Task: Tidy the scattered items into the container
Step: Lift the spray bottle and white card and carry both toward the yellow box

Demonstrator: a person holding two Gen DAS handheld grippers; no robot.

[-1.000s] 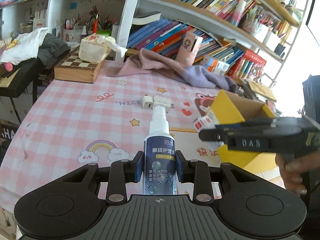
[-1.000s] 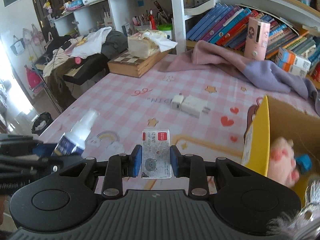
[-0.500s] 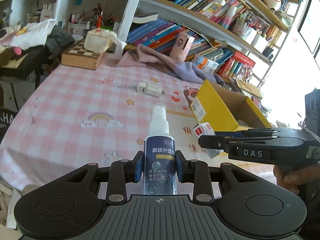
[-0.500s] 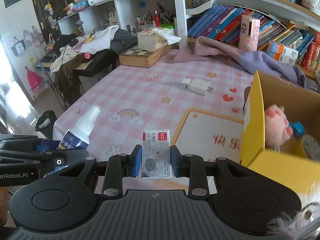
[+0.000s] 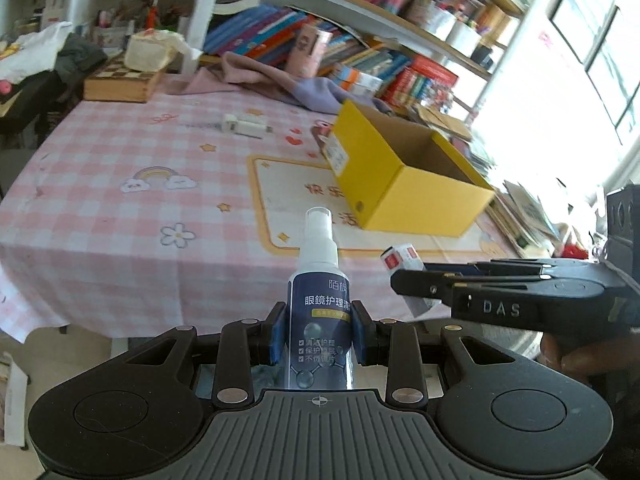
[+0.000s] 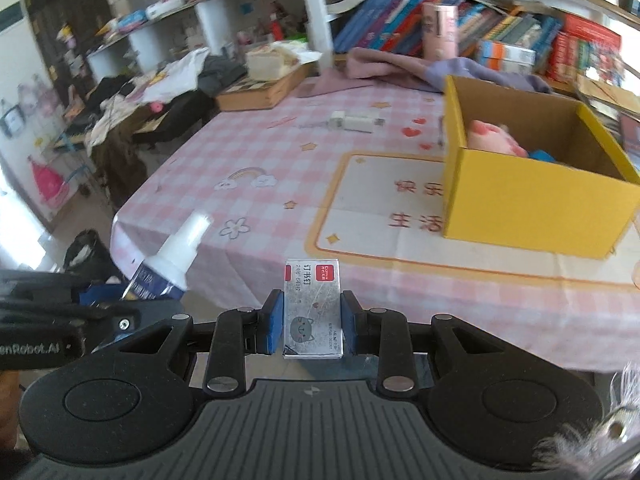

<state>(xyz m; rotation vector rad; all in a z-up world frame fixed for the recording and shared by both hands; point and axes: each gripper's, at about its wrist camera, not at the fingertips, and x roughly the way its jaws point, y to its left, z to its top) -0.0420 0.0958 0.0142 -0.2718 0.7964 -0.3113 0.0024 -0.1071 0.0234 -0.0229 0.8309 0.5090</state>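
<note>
Navy-labelled, with a white pump top, the spray bottle is clamped at its lower body between the blue pads of the left gripper, whose jaws are closed down to the bottle's width. Its long axis runs straight out along the fingers, nozzle pointing away towards the far side of the table. That gripper tilts downward, off the table's near edge.

Just to its right, the right gripper has its jaws pressed tight on a small silver staple box. The box lies lengthwise along the fingers, its red-labelled end pointing away and its printed face up. This gripper also angles down, side by side with the left one; part of a hand shows beneath it in the left wrist view.

Farther out, on the pink checked cloth to the right, stands the open yellow cardboard box, a pink plush toy and something blue inside it. Beyond, mid-table, lie two white chargers, touching. Along the far edge sit a crumpled lilac cloth and a wooden chessboard box, with bookshelves behind.
</note>
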